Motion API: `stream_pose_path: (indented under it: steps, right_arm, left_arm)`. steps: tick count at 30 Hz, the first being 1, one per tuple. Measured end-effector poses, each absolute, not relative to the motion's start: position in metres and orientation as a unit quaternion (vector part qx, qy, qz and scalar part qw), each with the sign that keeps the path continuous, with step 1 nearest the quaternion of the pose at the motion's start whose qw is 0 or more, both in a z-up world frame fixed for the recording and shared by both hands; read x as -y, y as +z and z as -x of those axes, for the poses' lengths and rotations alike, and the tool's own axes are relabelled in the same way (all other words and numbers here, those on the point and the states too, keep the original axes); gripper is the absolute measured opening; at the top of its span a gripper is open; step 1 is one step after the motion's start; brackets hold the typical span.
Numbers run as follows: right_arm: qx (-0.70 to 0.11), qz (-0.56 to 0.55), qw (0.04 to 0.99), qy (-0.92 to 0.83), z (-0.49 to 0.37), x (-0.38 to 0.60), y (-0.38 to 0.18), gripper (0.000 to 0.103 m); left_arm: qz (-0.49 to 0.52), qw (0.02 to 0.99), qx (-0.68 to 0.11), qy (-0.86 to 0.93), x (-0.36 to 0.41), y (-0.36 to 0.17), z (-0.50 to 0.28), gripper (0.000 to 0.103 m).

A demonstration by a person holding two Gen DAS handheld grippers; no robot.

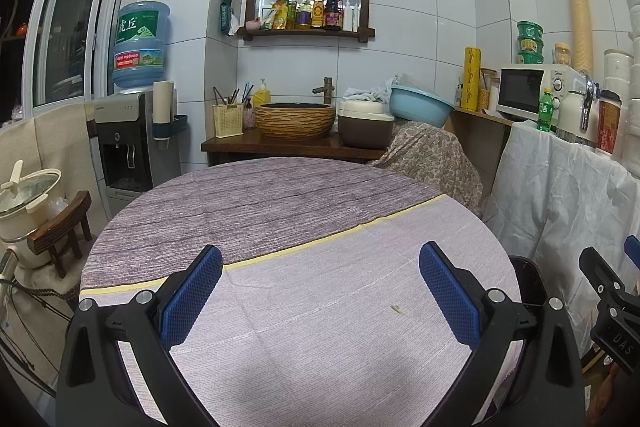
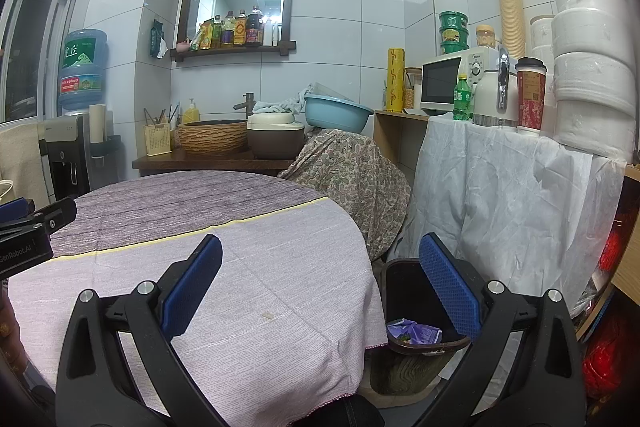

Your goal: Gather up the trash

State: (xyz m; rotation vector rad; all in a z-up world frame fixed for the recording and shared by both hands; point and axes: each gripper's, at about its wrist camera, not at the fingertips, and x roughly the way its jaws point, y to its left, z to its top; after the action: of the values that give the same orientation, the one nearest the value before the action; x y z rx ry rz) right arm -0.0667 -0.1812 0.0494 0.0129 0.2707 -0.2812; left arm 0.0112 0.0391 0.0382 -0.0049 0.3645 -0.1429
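Observation:
A dark trash bin (image 2: pixel 404 291) stands on the floor by the round table's right edge; purple wrappers (image 2: pixel 416 331) lie inside it. The bin's rim (image 1: pixel 528 279) also peeks past the table edge in the left wrist view. My left gripper (image 1: pixel 320 291) hovers open over the pale part of the tablecloth (image 1: pixel 320 327), nothing between its blue pads. A small crumb or stain (image 1: pixel 396 309) marks the cloth just ahead; it shows again as a spot (image 2: pixel 267 315) in the right wrist view. My right gripper (image 2: pixel 320 287) is open and empty, straddling the table edge and the bin.
A cloth-draped chair (image 2: pixel 352 179) stands behind the table. A white-covered counter (image 2: pixel 500 179) on the right carries a microwave (image 2: pixel 444 83), a green bottle (image 2: pixel 462 99), cups and stacked rolls. A wooden sink stand (image 1: pixel 296 143) and water dispenser (image 1: pixel 128 139) line the back wall.

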Motion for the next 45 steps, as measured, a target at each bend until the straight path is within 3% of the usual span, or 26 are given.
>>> stream_pose_path:
  steps: [45]
  right_arm:
    - [-0.137, -0.007, 0.981, -0.136, 0.0659, 0.1812, 0.0472, 0.097]
  left_arm:
    - [0.002, 0.981, -0.184, -0.07, -0.0373, 0.0381, -0.0078, 0.098]
